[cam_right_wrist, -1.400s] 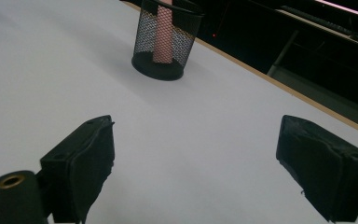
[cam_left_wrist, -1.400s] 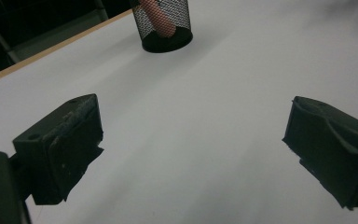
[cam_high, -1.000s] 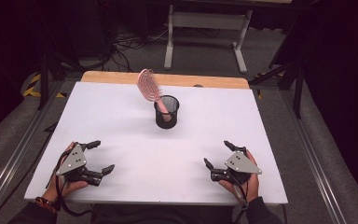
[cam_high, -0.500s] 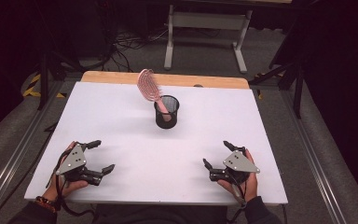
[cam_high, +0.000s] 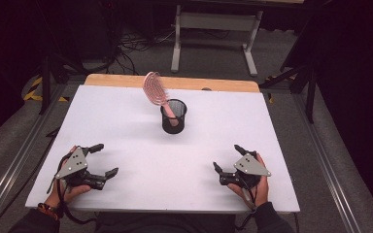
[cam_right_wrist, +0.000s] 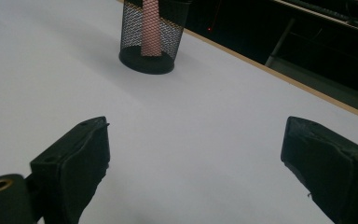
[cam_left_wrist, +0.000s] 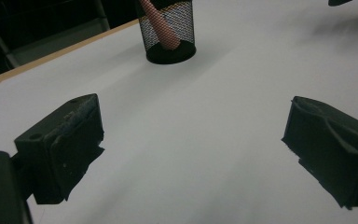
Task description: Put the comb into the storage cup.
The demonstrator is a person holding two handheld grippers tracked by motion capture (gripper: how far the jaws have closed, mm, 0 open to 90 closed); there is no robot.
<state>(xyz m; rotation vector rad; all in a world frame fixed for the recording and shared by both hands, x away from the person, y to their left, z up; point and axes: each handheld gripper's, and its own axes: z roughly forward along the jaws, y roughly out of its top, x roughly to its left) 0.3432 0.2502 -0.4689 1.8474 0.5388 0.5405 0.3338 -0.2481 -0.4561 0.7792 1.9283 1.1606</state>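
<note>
Ahead of both my claws, a brush waits in its cup

Under my claws lies the white table (cam_high: 126, 126), the biggest thing before me, bare near my hands so I can rest low at its near edge. Well ahead of me, between the two claws and toward the far edge, stands the black mesh cup (cam_high: 173, 116), upright so it props the pink hairbrush (cam_high: 156, 92), handle down, head leaning out to my left. My left claw (cam_high: 102, 159) sits spread wide and empty, jaws aimed at the cup; my right claw (cam_high: 227, 158) is likewise spread, holding nothing, ready, I judge, to reach in.
</note>
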